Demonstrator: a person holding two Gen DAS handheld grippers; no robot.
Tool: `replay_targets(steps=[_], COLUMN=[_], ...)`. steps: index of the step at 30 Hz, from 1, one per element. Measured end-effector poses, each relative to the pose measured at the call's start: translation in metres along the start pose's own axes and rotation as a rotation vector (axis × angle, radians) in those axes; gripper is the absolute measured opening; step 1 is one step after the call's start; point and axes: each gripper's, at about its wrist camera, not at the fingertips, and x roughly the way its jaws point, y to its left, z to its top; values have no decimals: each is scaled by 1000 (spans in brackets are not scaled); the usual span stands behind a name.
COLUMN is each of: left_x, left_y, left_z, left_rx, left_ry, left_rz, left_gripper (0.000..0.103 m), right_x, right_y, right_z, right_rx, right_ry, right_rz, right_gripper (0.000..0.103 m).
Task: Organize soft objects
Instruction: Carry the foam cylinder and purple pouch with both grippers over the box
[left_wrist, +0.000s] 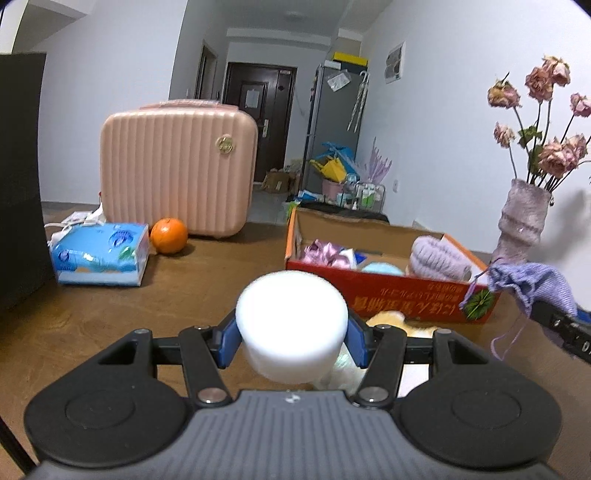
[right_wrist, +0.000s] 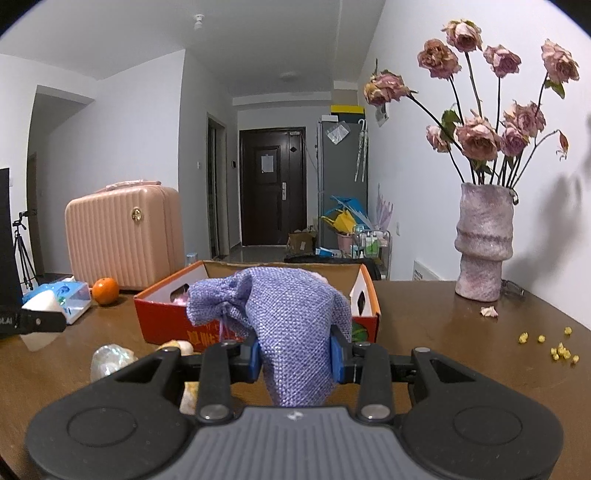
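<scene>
Nearest, your left gripper (left_wrist: 291, 338) clamps a white foam cylinder (left_wrist: 291, 314); your right gripper (right_wrist: 295, 356) pinches a purple woven pouch (right_wrist: 284, 328). Beyond, on the wooden table (left_wrist: 184, 288), the red cardboard box (left_wrist: 388, 288) holds a lavender knitted roll (left_wrist: 439, 262), pink ribbon (left_wrist: 325, 253) and what may be a pale blue item (left_wrist: 382, 267). Only the right view shows yellow crumbs (right_wrist: 554, 347); the vase (right_wrist: 484, 240) stands farther back.

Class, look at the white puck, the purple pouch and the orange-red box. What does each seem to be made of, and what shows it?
White puck: probably foam, matte and poreless.
Purple pouch: coarse woven cloth, visible weave.
Orange-red box: printed cardboard, brown inner walls.
</scene>
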Motion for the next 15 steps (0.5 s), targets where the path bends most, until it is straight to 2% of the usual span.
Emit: replay_targets(steps=[9,15], left_x=[-4,3], left_y=[-25,-39], left_z=[23,35], left_rx=[4,-9], left_ry=[-74,-96], left_rz=[-34,-55], left_gripper=[58,58], right_x=[9,22], right_y=[10,12], right_z=[18,24], right_rx=[-16,-9], right_ry=[-48,-62], right_rz=[4,2], right_gripper=[34,34])
